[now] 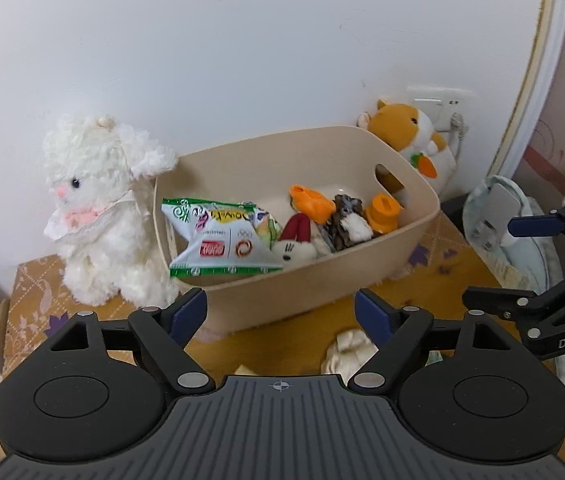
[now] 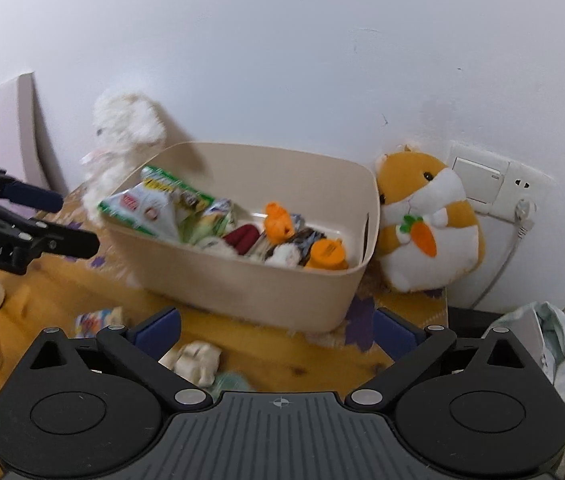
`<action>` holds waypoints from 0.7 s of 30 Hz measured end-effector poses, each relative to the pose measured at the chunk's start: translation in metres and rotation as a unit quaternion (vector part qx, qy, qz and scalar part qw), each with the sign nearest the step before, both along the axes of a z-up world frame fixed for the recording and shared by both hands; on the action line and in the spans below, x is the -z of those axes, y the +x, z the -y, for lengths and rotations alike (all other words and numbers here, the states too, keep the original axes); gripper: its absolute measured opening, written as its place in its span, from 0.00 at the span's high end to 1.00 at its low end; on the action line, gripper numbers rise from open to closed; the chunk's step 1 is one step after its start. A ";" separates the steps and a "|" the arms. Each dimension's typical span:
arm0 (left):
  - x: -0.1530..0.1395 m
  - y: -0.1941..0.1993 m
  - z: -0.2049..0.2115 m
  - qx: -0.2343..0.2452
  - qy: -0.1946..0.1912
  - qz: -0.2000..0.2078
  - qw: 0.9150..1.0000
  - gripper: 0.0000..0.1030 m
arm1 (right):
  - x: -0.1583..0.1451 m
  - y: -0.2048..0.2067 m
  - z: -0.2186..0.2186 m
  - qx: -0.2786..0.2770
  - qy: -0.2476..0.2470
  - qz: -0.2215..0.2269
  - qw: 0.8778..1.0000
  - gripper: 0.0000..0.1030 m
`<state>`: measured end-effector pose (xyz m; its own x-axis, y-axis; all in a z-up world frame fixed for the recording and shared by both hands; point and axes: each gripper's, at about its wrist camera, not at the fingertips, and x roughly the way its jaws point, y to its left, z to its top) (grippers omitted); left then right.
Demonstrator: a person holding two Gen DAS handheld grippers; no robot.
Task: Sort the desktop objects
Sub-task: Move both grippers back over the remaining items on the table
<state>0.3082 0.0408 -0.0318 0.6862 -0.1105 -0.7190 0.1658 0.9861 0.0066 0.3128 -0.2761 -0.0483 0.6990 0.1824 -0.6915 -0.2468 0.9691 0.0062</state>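
Note:
A beige bin [image 1: 362, 280] [image 2: 242, 284] stands on the table against the wall. It holds a green-and-white snack bag [image 1: 222, 240] [image 2: 142, 212], orange toys [image 1: 308, 200] [image 2: 278, 220], a small plush [image 1: 294, 248] and a furry brown toy [image 1: 348, 220]. A cream crumpled item [image 1: 348, 350] [image 2: 198, 360] lies on the table in front of the bin. My left gripper [image 1: 280, 312] is open and empty before the bin. My right gripper [image 2: 276, 330] is open and empty, above the cream item's right side.
A white plush rabbit [image 1: 102, 208] [image 2: 122, 148] stands left of the bin. An orange hamster plush [image 1: 410, 132] [image 2: 426, 216] sits to its right by a wall socket [image 2: 502, 184]. A small colourful packet [image 2: 94, 320] lies at front left. A pale bag [image 2: 542, 340] hangs at the right.

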 end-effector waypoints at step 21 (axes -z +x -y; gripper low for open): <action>0.052 -0.125 0.011 0.041 -0.016 -0.082 0.996 0.20 | 0.041 -0.121 -0.006 -0.016 -0.012 -0.063 0.998 0.00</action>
<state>0.1835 0.0295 -0.0842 0.5469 -0.1862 -0.8162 0.2426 0.9684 -0.0584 0.1915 -0.2698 -0.0897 0.6002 0.1858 -0.7780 -0.2771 0.9607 0.0156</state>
